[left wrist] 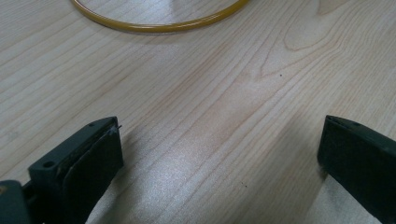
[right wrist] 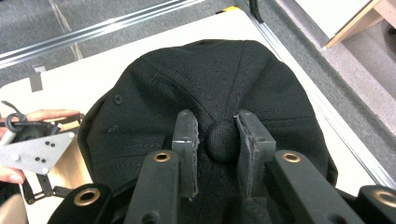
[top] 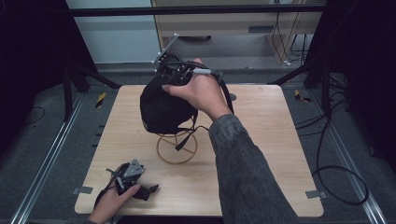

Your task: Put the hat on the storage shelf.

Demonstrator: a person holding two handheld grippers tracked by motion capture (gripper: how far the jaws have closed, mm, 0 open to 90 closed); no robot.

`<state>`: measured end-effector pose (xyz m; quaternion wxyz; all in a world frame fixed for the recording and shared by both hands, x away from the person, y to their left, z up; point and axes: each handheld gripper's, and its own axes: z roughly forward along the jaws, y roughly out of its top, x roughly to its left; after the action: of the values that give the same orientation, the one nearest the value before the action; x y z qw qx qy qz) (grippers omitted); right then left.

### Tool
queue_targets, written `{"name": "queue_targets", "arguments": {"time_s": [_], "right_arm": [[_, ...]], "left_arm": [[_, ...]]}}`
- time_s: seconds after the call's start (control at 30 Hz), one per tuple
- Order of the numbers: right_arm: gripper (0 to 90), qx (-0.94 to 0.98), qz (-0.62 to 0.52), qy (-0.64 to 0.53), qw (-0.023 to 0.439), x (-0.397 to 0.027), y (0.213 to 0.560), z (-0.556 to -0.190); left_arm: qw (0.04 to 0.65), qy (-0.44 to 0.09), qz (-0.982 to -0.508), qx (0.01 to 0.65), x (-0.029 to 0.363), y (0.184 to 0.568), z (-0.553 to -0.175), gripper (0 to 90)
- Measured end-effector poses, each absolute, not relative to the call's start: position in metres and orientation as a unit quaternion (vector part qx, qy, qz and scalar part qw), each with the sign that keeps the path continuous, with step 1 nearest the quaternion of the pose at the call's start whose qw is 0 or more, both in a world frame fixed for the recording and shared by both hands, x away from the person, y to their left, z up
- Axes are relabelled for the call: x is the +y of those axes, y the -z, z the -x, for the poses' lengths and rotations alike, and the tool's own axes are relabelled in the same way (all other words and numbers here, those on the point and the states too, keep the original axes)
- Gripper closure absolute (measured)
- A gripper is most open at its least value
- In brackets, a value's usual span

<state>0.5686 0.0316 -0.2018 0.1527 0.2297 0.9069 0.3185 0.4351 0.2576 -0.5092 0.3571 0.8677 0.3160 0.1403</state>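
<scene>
Pinching the top button of the black cap [right wrist: 205, 88], the right hand-held gripper [right wrist: 218, 140] sits directly above it.

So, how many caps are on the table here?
1. The black cap sits on the wire stand mid-table, its top button between the right gripper jaws.
</scene>
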Motion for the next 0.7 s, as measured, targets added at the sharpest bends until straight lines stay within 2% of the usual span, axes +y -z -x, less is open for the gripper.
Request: {"name": "queue_targets", "arguments": {"time_s": [0.7], "right_arm": [[66.9, 0.91, -0.243, -0.305, 0.143, 0.04, 0.214, -0.58]], "left_arm": [[0.357, -0.14, -0.868, 0.315, 0.257, 0.509, -0.435, 0.0]]}}
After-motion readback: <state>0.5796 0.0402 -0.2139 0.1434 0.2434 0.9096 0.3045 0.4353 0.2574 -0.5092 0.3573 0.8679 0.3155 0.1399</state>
